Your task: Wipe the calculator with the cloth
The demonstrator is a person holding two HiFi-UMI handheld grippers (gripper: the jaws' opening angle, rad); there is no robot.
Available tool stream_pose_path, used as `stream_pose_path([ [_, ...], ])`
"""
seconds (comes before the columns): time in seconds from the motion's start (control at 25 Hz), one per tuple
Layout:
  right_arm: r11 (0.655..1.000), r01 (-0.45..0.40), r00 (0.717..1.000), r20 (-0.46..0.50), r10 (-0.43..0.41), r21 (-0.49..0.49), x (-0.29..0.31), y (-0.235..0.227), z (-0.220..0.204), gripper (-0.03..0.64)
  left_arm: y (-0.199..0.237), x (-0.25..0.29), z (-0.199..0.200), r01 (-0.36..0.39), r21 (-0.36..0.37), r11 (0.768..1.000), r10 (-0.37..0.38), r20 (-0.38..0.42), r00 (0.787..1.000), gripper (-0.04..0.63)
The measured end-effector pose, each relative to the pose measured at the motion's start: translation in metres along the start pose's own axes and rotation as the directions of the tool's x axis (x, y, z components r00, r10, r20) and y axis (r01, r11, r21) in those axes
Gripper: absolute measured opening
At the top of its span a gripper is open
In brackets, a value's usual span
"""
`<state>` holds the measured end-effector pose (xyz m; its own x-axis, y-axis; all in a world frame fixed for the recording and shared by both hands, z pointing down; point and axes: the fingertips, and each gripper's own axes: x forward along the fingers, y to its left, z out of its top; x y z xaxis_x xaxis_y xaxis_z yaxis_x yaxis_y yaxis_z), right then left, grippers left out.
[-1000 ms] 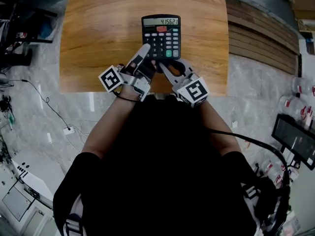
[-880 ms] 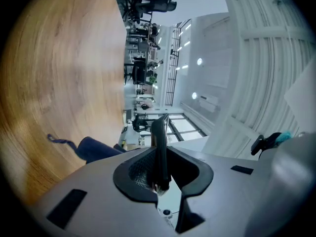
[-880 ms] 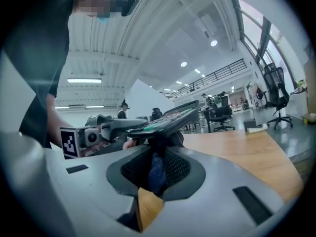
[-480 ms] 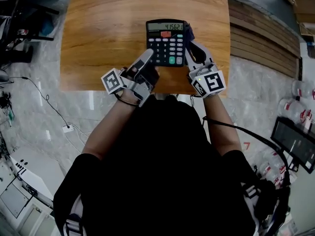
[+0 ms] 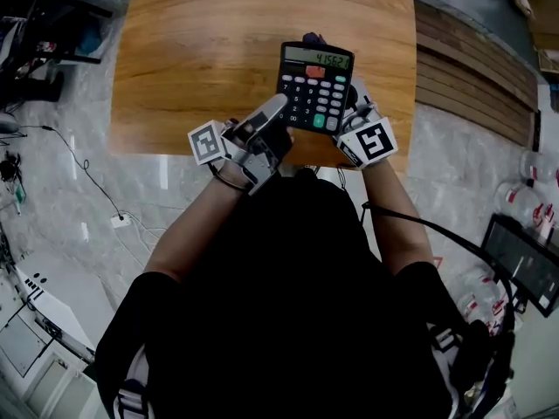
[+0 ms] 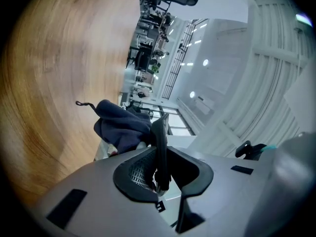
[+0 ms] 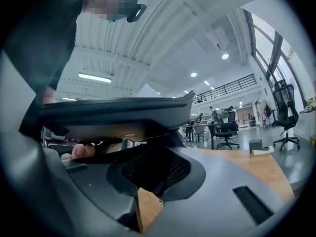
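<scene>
In the head view, the black calculator [image 5: 316, 81] is raised off the wooden table [image 5: 210, 51] and tilted, keys up. My left gripper [image 5: 276, 105] is shut on its lower left edge; in the left gripper view the calculator [image 6: 161, 137] stands edge-on between the jaws of the left gripper [image 6: 160, 174]. The dark blue cloth [image 6: 121, 125] is bunched behind it, and a bit of the cloth [image 5: 311, 38] peeks past the top edge. My right gripper [image 5: 351, 103] reaches under the right side. The calculator's underside [image 7: 113, 115] lies just above the right gripper [image 7: 153, 181], which seems shut on the cloth.
The table's near edge [image 5: 175, 151] runs just in front of both grippers, with grey floor [image 5: 70, 190] on either side. Wooden slats [image 5: 472, 68] lie to the right of the table. A stretch of tabletop [image 7: 256, 167] shows at the right of the right gripper view.
The calculator has come off the table, shifted right and tilted. The right gripper moved from its near edge round to its right side and underneath. The left gripper followed rightward.
</scene>
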<state>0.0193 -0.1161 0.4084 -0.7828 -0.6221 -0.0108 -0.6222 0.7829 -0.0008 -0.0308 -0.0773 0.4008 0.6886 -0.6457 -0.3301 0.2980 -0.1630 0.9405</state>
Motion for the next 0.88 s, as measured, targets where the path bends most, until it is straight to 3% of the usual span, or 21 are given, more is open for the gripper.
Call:
stream_pose_path([
  [0.24,0.991,-0.132,0.991,-0.008,0.132,0.005,0.000,0.046,-0.005,0.063,0.001,-0.003,0.022,-0.016,0.013,1.000,0.015,0.052,0.999,0.071],
  [0.36,0.990,-0.143,0.990,-0.012,0.143,0.016,-0.013,0.052,-0.004,0.063,0.003,-0.002,0.029,-0.039,0.038,0.999,0.036,0.074,0.997,0.071],
  [0.64,0.998,0.037,0.999,-0.015,-0.037,0.044,-0.037,0.004,-0.005,0.062,0.006,-0.002,0.030,-0.083,0.109,0.991,0.078,0.049,0.996,0.071],
  [0.88,0.986,0.161,0.987,0.011,-0.161,0.049,-0.036,-0.044,0.000,0.063,0.010,0.006,0.020,-0.066,0.061,0.996,0.066,0.008,0.998,0.071],
])
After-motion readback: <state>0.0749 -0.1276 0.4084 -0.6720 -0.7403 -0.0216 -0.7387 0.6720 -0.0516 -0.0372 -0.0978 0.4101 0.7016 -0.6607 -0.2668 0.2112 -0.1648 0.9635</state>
